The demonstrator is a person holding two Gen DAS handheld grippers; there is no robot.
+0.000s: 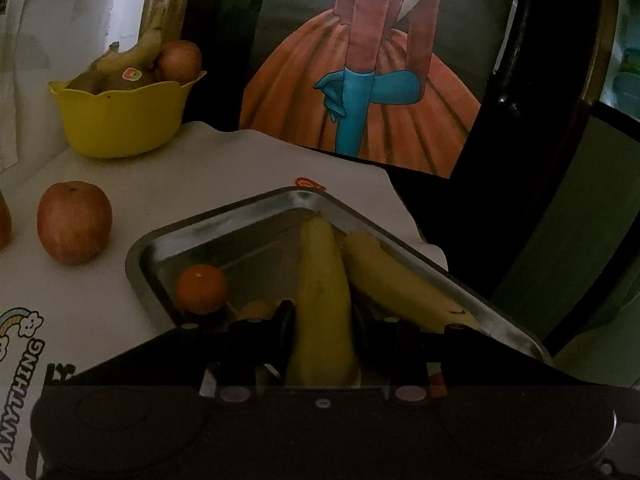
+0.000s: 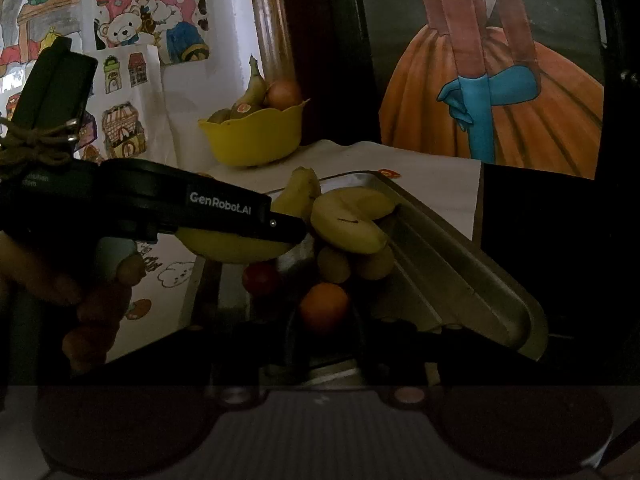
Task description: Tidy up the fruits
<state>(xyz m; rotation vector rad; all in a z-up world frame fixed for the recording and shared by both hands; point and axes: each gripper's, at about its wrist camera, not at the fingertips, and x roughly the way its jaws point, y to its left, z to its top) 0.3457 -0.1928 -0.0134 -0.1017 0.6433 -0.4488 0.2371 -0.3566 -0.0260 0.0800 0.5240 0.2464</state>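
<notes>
The left gripper [image 1: 322, 320] clamps a banana [image 1: 320, 280] whose length runs straight ahead into the tray [image 1: 248, 208] — the right gripper [image 2: 324, 320] is spread wide around an orange [image 2: 325, 307].

Home: children's drawings [image 2: 132, 20] on wall, fruit bowl [image 1: 120, 116] on table.

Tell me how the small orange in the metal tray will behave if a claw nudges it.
The small orange is round, so it will likely roll. The metal tray has raised walls that should stop it. It looks firm, probably not fragile.
</notes>
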